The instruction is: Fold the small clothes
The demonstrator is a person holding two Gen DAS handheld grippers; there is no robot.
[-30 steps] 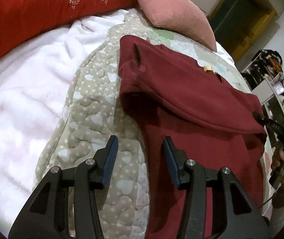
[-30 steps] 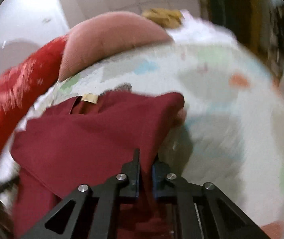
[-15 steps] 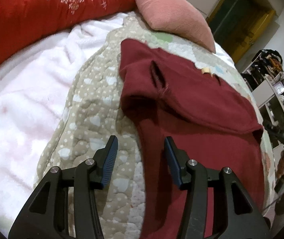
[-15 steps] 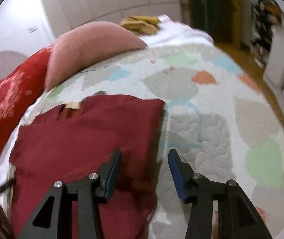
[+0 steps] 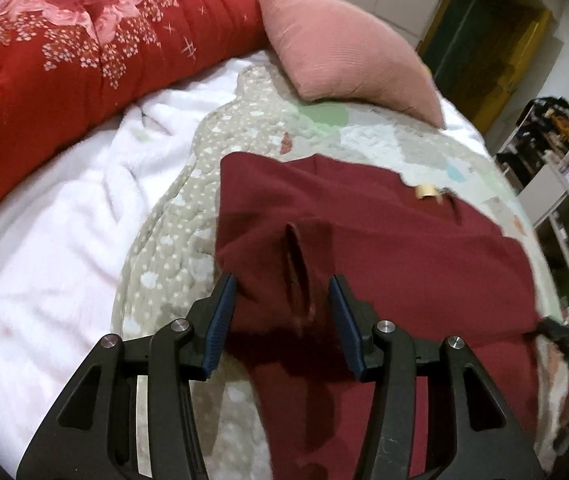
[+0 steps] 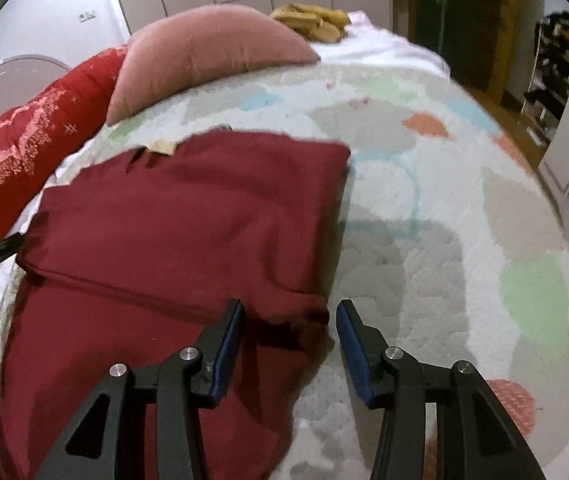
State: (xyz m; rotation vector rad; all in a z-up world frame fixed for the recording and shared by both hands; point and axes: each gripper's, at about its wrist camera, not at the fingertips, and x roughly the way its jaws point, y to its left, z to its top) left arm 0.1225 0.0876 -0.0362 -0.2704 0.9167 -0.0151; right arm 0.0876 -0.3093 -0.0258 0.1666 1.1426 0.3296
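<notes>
A dark red garment (image 5: 404,248) lies on the quilted bed cover, its upper part folded over the lower part. It also shows in the right wrist view (image 6: 188,216). My left gripper (image 5: 282,292) is open, its jaws on either side of a raised fold with a slit at the garment's left edge. My right gripper (image 6: 290,320) is open and empty, just above the right corner of the folded flap. A small tan label (image 5: 426,191) shows at the garment's far edge.
A pink pillow (image 5: 340,44) and a red flowered quilt (image 5: 64,52) lie at the head of the bed. A white fleece blanket (image 5: 44,248) lies to the left. The patchwork cover (image 6: 464,220) stretches right. Shelves (image 5: 564,208) stand beyond the bed.
My right gripper let go of the garment's flap and opened. My left gripper moved forward over the fold at the left edge. The flap now lies flat.
</notes>
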